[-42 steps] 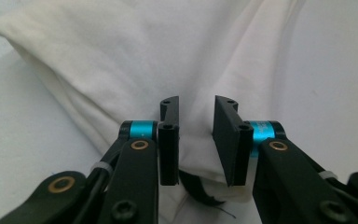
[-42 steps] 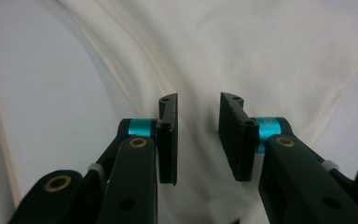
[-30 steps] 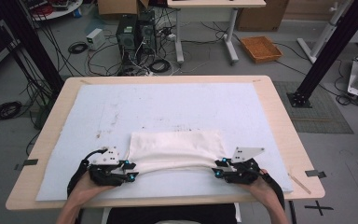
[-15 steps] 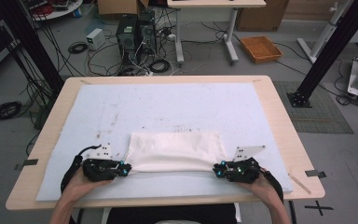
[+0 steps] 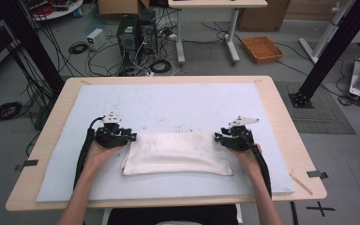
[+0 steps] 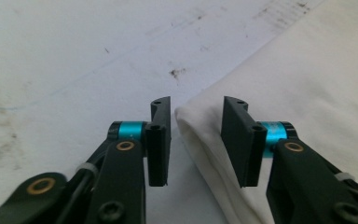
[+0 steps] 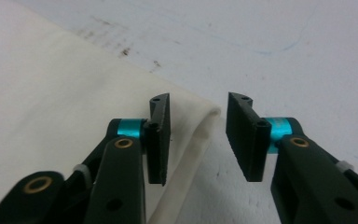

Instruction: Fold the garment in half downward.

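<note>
In the high view, a folded white cloth is seen lying flat on a pale blue mat that covers a wooden table. The cloth forms a wide, low band at the near middle of the mat, its surface softly creased and its near edge slightly bowed. The left gripper is held at the cloth's far left corner and the right gripper at its far right corner, each in one of the person's hands. On the floor beyond the table, at the far right, an orange tray is seen; its contents cannot be made out.

In the left gripper view, the jaws are spread apart, and the rounded, folded corner of the cloth lies in the gap between them, gripped by neither. Dark specks are scattered on the mat to the left.

In the right gripper view, the jaws are likewise parted, with the cloth's folded corner reaching into the gap, close by the left jaw. Brown smudges are visible on the mat along the cloth's far edge.
</note>
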The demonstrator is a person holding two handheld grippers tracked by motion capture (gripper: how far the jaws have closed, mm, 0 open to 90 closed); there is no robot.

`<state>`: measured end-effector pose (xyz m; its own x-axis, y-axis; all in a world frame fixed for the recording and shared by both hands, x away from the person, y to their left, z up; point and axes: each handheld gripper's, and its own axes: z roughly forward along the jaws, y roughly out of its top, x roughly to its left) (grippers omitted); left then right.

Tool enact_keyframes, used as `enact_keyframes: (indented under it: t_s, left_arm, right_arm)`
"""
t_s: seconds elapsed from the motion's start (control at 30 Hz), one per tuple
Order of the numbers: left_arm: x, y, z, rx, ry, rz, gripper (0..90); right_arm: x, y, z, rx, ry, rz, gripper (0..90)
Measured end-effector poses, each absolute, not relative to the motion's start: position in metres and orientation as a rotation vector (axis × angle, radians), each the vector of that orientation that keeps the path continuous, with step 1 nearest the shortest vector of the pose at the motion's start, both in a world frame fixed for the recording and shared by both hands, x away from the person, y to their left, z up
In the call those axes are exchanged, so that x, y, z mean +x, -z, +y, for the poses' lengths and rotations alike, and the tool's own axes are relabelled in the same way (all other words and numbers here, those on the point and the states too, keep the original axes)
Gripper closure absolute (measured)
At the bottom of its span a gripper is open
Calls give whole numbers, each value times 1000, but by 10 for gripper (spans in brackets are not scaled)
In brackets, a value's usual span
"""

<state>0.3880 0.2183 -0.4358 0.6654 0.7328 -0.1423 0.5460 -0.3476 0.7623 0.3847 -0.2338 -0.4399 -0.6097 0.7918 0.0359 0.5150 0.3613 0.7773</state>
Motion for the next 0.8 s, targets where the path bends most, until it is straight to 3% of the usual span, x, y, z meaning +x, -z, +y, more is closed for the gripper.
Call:
enact_keyframes:
  t_s: [0.03,0.07,0.1,0.33,0.53,0.63,0.67,0.7,0.8]
  left_arm:
    - [389,437,217,2045,-285,988,756]
    - [389,438,216,2057,-298,980,852]
    - [389,437,215,2057,-313,973,861]
    - [401,430,212,1994,-434,1028,872]
    - [407,443,208,2082,-442,1055,865]
    - [403,438,209,2074,-458,1038,819]
    - [402,437,210,2074,-461,1033,729]
    - [399,435,210,2067,-454,1029,729]
    - [389,425,214,2061,-429,995,599]
  right_arm:
    - [389,443,-232,1146,-1111,2315,705]
    - [392,447,-230,1144,-1104,2348,824]
    - [393,448,-229,1142,-1111,2351,871]
    - [397,444,-232,1167,-1093,2242,890]
    - [400,450,-227,1144,-989,2231,888]
    - [398,449,-227,1150,-960,2219,770]
    - [396,446,-231,1159,-992,2213,651]
    - [396,446,-231,1159,-992,2213,651]
    - [389,440,-236,1149,-1074,2225,527]
